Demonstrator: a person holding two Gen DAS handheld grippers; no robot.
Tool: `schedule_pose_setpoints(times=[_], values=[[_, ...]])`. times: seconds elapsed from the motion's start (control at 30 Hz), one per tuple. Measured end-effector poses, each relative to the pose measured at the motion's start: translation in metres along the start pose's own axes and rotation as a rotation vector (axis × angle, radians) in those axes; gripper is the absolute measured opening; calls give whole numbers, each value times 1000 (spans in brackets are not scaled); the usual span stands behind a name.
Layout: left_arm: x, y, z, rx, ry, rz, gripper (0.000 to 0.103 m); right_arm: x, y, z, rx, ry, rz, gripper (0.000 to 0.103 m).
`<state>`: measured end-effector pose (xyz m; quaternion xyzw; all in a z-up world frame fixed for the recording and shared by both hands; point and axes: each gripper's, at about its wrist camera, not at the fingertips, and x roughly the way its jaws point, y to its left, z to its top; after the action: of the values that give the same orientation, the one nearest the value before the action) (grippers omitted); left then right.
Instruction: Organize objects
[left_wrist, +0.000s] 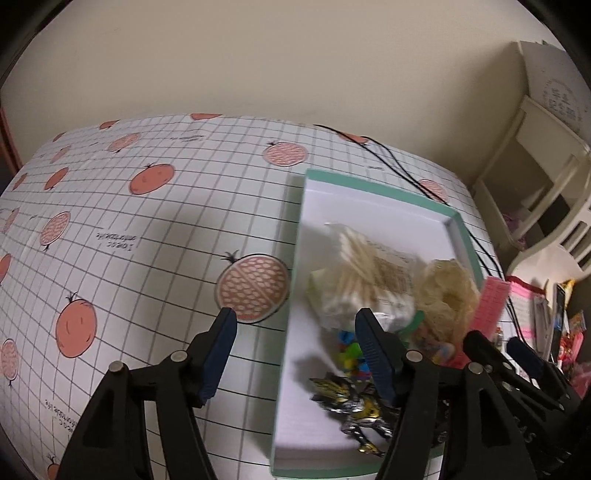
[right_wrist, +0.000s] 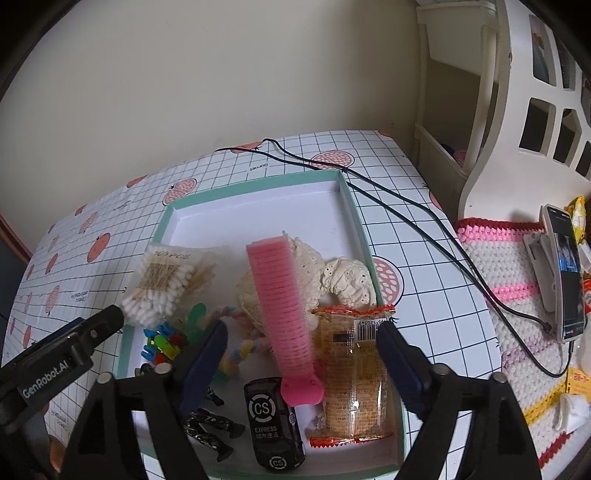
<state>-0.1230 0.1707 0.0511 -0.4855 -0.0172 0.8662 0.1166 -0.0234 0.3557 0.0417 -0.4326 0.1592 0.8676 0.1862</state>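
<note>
- Mint-green shallow cardboard box (right_wrist: 352, 206), white inside, lies on the grid-patterned tablecloth (left_wrist: 147, 229); every task item visible lies in its near half.
- Right gripper (right_wrist: 301, 356): jaws spread wide, empty, poised above the pink ribbed plastic hair roller (right_wrist: 282, 295) and the orange crinkly snack packet (right_wrist: 354, 373).
- Left gripper (left_wrist: 295, 339): jaws spread wide, empty, straddling the box's left wall.
- Roller: judged light and stiff; grip across the ribbed body, not the rounded end.
- Packet: probably slippery film with fragile contents; pinch a sealed edge lightly.
- Clear bag of cotton swabs (right_wrist: 166, 284): soft, light; take it mid-bundle.
- Black toy van (right_wrist: 275, 424): rigid; grip across its sides.
</note>
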Motion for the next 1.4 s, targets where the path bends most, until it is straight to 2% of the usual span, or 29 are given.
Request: schedule_pose_setpoints(times=[0.07, 0.2, 0.27, 0.37, 0.53, 0.57, 0.6, 0.67, 0.83, 1.27, 1.4], values=[[2, 3, 0, -8, 5, 13, 81, 0, -1, 0, 1, 0, -2, 90], [4, 11, 0, -29, 5, 44, 81, 1, -1, 0, -1, 2, -9, 101], [6, 16, 0, -42, 9, 54, 82, 2, -1, 0, 0, 0, -12, 101], [9, 22, -1, -56, 16, 72, 88, 2, -2, 0, -1, -1, -19, 103], [12, 32, -2, -87, 19, 90, 88, 1, -3, -1, 0, -9, -27, 103], [13, 34, -2, -95, 20, 91, 91, 1, -3, -1, 2, -10, -28, 103], [13, 36, -2, -103, 20, 92, 98, 1, -3, -1, 2, -11, -29, 103], [14, 41, -2, -119, 17, 93, 101, 2, -4, -1, 2, -13, -32, 103], [13, 43, -1, -114, 4, 116, 101, 1, -5, -1, 3, -15, -39, 103], [6, 55, -1, -139, -11, 114, 101, -5, -1, -5, -4, -8, -30, 103], [-1, 63, 0, -147, -26, 146, 101, -11, 3, -9, -25, -7, -33, 103]])
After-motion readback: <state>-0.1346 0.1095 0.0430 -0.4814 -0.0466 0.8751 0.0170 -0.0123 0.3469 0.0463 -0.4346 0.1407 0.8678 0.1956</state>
